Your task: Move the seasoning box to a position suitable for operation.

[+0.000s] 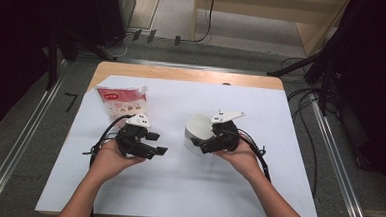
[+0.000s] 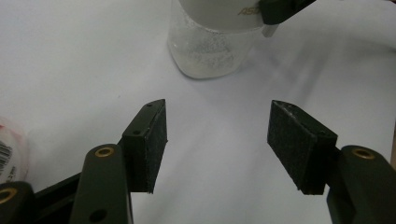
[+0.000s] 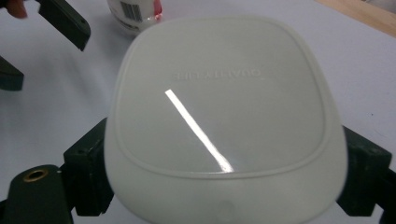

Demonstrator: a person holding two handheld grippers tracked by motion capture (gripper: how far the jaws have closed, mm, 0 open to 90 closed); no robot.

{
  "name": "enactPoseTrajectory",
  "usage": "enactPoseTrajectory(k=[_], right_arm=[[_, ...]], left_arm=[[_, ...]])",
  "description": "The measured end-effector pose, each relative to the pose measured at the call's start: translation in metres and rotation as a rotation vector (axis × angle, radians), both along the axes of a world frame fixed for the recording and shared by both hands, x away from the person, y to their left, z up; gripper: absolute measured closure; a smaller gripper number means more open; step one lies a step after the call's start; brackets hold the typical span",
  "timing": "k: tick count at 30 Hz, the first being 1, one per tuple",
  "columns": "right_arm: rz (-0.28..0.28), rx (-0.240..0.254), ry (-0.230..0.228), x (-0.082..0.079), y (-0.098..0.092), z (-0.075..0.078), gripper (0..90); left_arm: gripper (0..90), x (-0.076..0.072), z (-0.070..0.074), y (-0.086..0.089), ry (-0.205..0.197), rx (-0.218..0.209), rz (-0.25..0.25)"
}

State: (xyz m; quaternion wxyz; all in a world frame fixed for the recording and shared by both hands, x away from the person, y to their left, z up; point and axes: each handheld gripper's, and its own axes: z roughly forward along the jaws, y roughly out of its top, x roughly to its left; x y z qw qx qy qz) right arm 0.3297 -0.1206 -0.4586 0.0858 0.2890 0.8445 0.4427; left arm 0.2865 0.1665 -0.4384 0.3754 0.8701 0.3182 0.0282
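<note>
White-lidded container sits mid-surface, right gripper clamped on its lid from both sides. Left gripper hangs beside it, jaws spread wide, nothing between. Pouch lies behind.

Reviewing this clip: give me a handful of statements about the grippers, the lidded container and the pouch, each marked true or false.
1. The right gripper has its jaws on either side of the clear plastic container with a white lid. True.
2. The left gripper is clamped on the container. False: its jaws stand open over bare white table cover, with the container beyond them.
3. The container's lid is off. False: the lid sits on it.
4. A red-and-white printed pouch with a corner spout lies beyond the left gripper in the high view. True.
5. The container holds white grains. True, seen through its wall in the left gripper view.
</note>
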Motion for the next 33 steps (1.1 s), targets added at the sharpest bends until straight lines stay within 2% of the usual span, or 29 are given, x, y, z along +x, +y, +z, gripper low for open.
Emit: enactPoseTrajectory(k=[4, 5, 10, 11, 12, 14, 17, 19, 22, 24, 28, 29, 30, 33], right_arm=[[0.016, 0.019, 0.004, -0.001, -0.005, 0.008, 7.1], [0.018, 0.027, 0.026, -0.001, -0.008, 0.012, 7.1], [0.027, 0.051, 0.068, -0.004, -0.015, 0.019, 7.5], [0.024, 0.049, 0.071, -0.006, -0.018, 0.022, 8.6], [0.024, 0.047, 0.068, -0.007, -0.020, 0.023, 8.8], [0.024, 0.045, 0.067, -0.008, -0.022, 0.024, 8.9], [0.006, 0.057, 0.081, -0.010, -0.032, 0.031, 13.5], [0.000, 0.055, 0.081, -0.012, -0.035, 0.032, 13.5], [0.007, 0.069, 0.079, -0.016, -0.045, 0.036, 13.9], [0.001, 0.066, 0.071, -0.019, -0.050, 0.037, 15.6], [-0.005, 0.051, 0.075, -0.028, -0.059, 0.033, 26.1], [-0.005, 0.051, 0.075, -0.028, -0.059, 0.033, 26.1], [-0.006, 0.053, 0.077, -0.030, -0.061, 0.031, 31.9], [-0.012, 0.047, 0.077, -0.035, -0.066, 0.027, 37.3]], left_arm=[[39.0, 0.000, 0.000, -0.001, 0.006, -0.008, -0.005], [39.0, 0.000, 0.001, -0.001, 0.006, -0.004, -0.005], [39.2, 0.003, 0.003, -0.003, 0.015, -0.024, -0.015], [39.1, 0.004, 0.005, -0.005, 0.011, -0.025, -0.016], [39.1, 0.007, 0.008, -0.007, 0.030, -0.034, -0.020], [39.2, 0.009, 0.009, -0.008, 0.037, -0.048, -0.025], [40.5, 0.012, 0.012, -0.013, 0.035, -0.049, -0.034], [41.4, 0.014, 0.015, -0.016, 0.024, -0.050, -0.040], [42.9, 0.019, 0.021, -0.019, 0.017, -0.073, -0.061], [45.3, 0.024, 0.024, -0.020, 0.024, -0.075, -0.070], [49.9, 0.028, 0.025, -0.026, 0.003, -0.056, -0.081], [49.9, 0.029, 0.024, -0.028, 0.000, -0.071, -0.082], [51.2, 0.030, 0.024, -0.029, -0.003, -0.064, -0.081], [57.7, 0.033, 0.023, -0.032, -0.011, -0.074, -0.087]])
